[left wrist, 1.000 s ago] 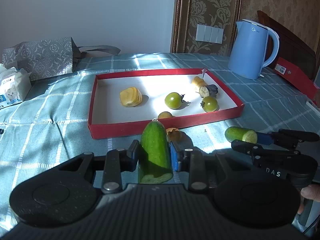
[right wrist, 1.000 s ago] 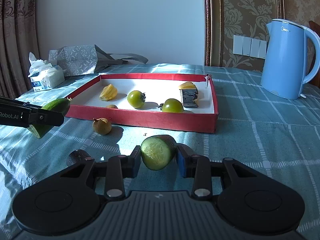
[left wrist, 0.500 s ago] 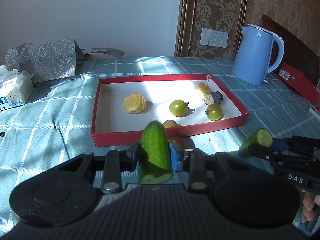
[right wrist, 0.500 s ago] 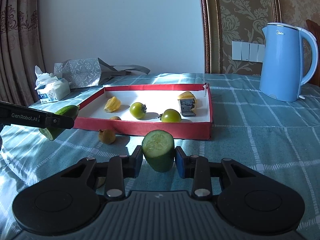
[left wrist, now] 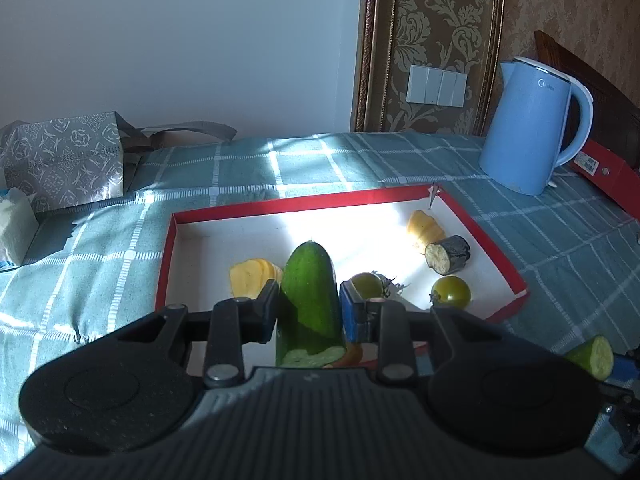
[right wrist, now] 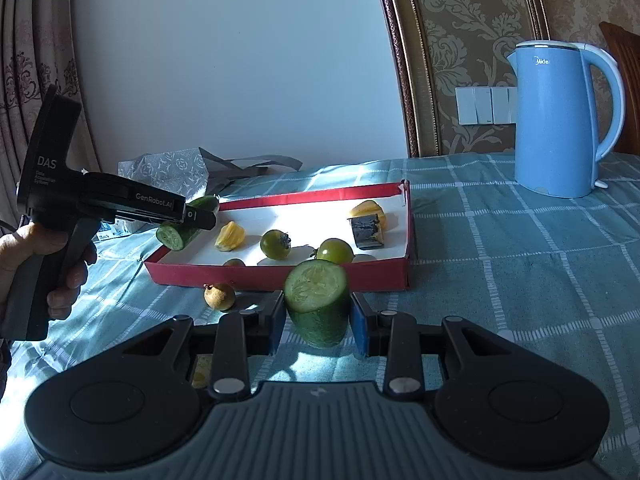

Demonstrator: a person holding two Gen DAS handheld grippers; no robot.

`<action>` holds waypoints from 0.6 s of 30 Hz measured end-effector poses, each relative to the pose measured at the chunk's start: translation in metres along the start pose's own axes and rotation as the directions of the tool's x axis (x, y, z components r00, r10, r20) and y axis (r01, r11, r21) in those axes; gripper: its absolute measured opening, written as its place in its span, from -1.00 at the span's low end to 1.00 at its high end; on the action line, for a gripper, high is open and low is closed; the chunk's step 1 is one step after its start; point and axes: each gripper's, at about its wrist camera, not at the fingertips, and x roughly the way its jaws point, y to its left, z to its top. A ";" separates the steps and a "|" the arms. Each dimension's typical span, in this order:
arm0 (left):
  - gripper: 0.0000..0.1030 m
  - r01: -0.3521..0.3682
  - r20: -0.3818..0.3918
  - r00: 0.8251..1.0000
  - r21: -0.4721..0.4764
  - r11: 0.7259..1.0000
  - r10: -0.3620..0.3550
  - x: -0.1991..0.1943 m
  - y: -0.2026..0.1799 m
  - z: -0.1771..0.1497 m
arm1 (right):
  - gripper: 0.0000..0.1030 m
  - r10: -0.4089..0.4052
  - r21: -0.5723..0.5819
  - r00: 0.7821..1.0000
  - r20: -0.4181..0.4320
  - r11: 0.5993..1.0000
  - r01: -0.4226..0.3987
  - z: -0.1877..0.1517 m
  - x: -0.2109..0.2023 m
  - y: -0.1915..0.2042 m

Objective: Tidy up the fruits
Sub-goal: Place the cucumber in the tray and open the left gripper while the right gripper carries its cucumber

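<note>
My left tongs (left wrist: 308,312) pinch a cucumber half (left wrist: 310,300) mid-body; my right tongs (right wrist: 318,322) pinch another cucumber piece (right wrist: 318,304). Both seem firm, smooth-skinned, probably slippery; gripping the waist suits.

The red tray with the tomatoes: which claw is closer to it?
Left. The left claw holds its cucumber piece over the red tray at its corner. The right claw holds its cucumber piece short of the tray's front wall.

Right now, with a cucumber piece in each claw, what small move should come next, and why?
Probably lower the left claw and release its cucumber half inside the red tray: it already hangs over the tray's near edge, beside the yellow fruit, above bare white floor.
</note>
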 end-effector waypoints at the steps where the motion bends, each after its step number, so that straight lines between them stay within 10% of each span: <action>1: -0.44 -0.002 -0.008 1.000 0.008 1.000 0.002 0.010 -0.002 0.004 | -0.35 0.001 0.004 1.000 0.000 1.000 -0.001 0.000 -0.001 -0.002; 18: -0.44 -0.056 -0.102 0.993 0.022 0.998 0.058 0.111 -0.011 0.036 | -0.35 -0.007 0.031 1.000 -0.002 1.000 0.007 0.001 -0.003 -0.017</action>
